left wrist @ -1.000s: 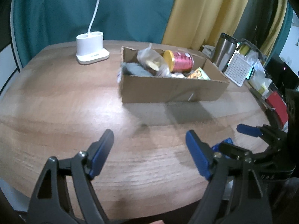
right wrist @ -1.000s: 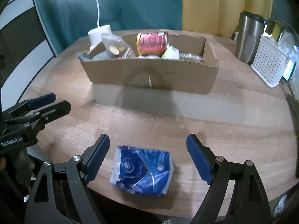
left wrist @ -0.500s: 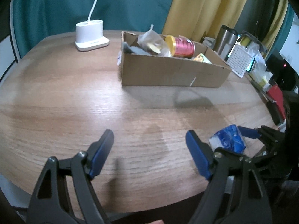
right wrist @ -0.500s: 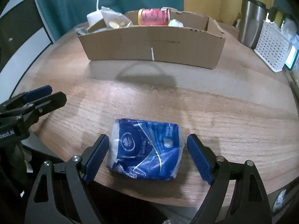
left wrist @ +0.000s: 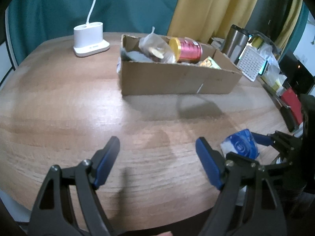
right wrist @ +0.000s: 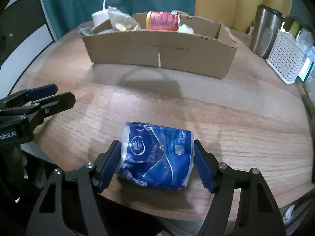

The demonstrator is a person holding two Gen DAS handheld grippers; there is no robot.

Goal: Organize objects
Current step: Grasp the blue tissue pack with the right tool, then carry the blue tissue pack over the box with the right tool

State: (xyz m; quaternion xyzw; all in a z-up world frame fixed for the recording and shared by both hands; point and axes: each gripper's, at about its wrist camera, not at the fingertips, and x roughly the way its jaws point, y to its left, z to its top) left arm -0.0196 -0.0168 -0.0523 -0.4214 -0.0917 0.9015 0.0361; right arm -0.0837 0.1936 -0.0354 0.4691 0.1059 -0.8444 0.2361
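Note:
A blue tissue pack [right wrist: 157,153] lies near the table's front edge, also seen in the left wrist view as the tissue pack [left wrist: 240,145]. My right gripper [right wrist: 156,147] straddles it; its jaws are closing and both blue pads touch the pack's sides. A cardboard box [right wrist: 157,49] stands further back, holding a red can [right wrist: 163,20], a clear bag [right wrist: 122,22] and other items. My left gripper [left wrist: 157,143] hovers open over bare wood to the left of the pack, nothing between its fingers.
A white lamp base [left wrist: 90,39] stands behind the box at the left. A steel tumbler [right wrist: 265,31] and a white perforated basket [right wrist: 285,59] sit at the right, with more clutter behind. The round wooden table [left wrist: 78,108] drops off close behind the pack.
The right gripper has lowered around the tissue pack and its jaws have narrowed until the pads meet the pack's sides. The left gripper has stayed open and nearly still.

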